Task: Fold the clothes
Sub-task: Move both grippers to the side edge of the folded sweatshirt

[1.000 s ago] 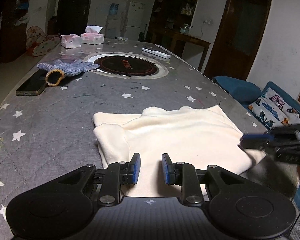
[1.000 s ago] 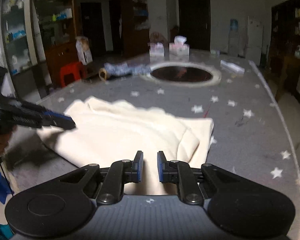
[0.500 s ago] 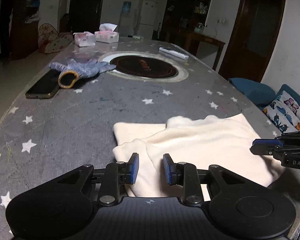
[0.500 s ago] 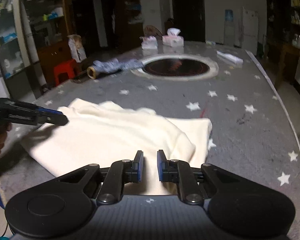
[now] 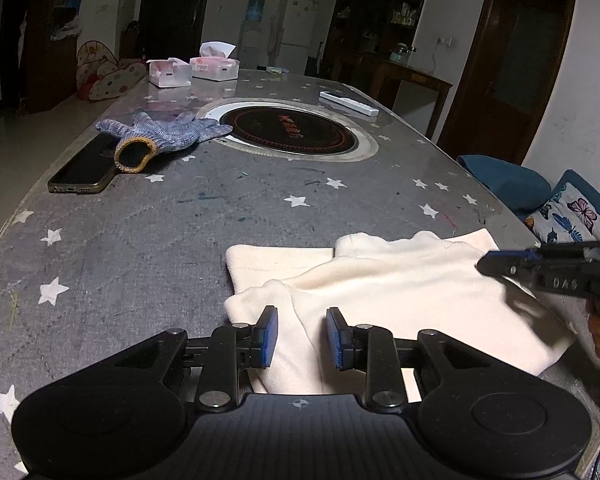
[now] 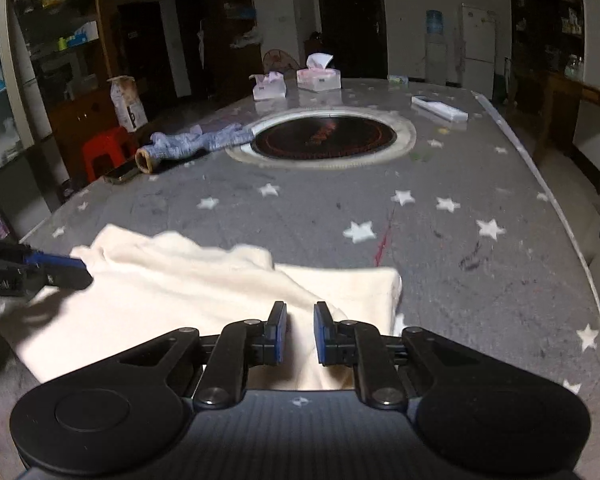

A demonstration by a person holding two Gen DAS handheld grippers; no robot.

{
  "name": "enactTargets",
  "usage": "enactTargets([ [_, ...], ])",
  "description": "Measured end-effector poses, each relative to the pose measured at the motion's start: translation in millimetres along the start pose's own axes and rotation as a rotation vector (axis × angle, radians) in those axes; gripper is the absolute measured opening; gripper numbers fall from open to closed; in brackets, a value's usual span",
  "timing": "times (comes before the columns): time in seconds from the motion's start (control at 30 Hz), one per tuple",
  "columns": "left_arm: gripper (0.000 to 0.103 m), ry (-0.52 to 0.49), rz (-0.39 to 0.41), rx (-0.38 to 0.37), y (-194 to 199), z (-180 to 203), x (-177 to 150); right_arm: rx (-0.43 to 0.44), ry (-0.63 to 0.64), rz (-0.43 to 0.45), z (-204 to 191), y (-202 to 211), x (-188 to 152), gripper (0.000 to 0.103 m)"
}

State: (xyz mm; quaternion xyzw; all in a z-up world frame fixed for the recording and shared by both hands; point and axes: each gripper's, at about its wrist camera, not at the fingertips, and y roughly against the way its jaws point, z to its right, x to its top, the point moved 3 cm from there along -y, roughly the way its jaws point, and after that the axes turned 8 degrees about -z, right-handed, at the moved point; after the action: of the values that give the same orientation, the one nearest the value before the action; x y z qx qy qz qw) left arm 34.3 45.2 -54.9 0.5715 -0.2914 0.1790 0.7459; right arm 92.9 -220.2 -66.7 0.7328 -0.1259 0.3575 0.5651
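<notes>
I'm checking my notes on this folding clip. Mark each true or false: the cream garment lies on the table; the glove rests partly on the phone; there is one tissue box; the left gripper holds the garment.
1. The cream garment lies on the table. True.
2. The glove rests partly on the phone. True.
3. There is one tissue box. False: two tissue boxes stand at the far end.
4. The left gripper holds the garment. False: its fingers stand apart over the cloth, gripping nothing.

Legible text: one marking only.
"DAS" in pale letters on the right gripper (image 5: 485, 267) body, over the cream garment (image 5: 380, 292).
</notes>
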Motion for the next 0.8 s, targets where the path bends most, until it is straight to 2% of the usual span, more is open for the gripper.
enactTargets([
  [0.23,0.033,-0.003,-0.012,0.014,-2.0,3.5,2.5,0.04,0.048,0.019,-23.7,-11.6,19.1,0.013],
  [0.43,0.04,-0.022,-0.029,0.04,-4.2,11.2,5.2,-0.003,0.088,-0.004,-32.5,-29.1,21.4,0.013],
  [0.57,0.043,-0.027,-0.035,0.051,-5.7,13.7,6.1,-0.006,0.105,0.027,-38.5,-16.5,21.3,0.014],
  [0.8,0.049,-0.038,-0.046,0.074,-7.1,19.6,7.2,0.048,0.164,0.051,-60.7,3.4,13.6,0.014],
])
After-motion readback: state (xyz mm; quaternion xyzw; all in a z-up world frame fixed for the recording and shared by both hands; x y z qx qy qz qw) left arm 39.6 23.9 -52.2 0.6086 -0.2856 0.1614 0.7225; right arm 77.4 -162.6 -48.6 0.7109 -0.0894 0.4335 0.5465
